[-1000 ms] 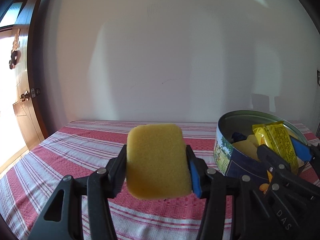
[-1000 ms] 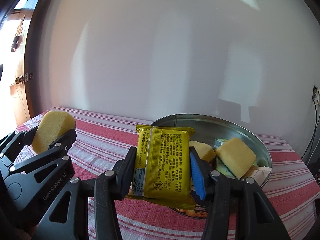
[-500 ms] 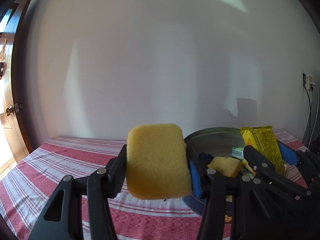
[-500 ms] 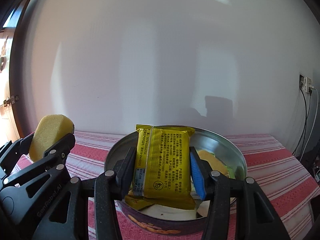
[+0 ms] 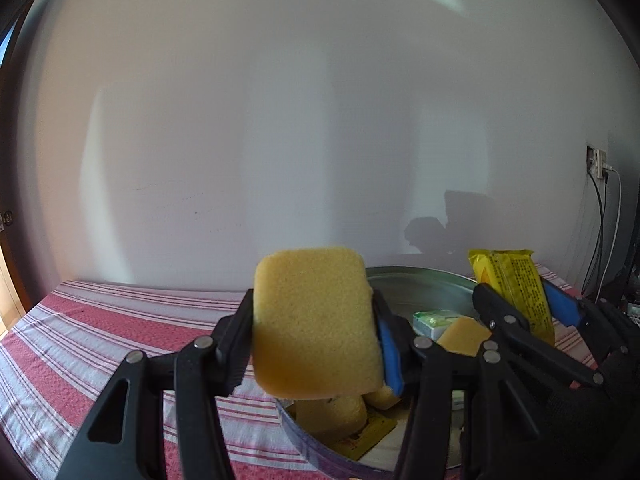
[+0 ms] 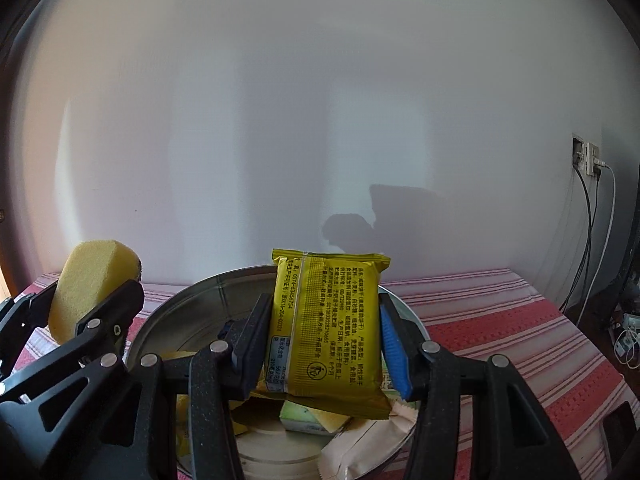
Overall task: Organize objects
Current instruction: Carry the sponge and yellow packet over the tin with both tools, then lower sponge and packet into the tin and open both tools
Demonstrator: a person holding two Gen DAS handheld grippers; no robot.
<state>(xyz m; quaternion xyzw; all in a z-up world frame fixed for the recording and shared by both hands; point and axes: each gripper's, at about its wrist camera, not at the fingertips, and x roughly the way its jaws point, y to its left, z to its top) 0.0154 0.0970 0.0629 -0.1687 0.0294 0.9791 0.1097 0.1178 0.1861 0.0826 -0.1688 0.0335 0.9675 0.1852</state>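
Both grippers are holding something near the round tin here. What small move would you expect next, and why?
Probably lowering the right gripper slightly and opening it. Its yellow packet hangs directly over the open round tin, which already holds other packets and sponge pieces. The left gripper, clamped on the yellow sponge, sits nearer the tin's edge, so it would likely follow.
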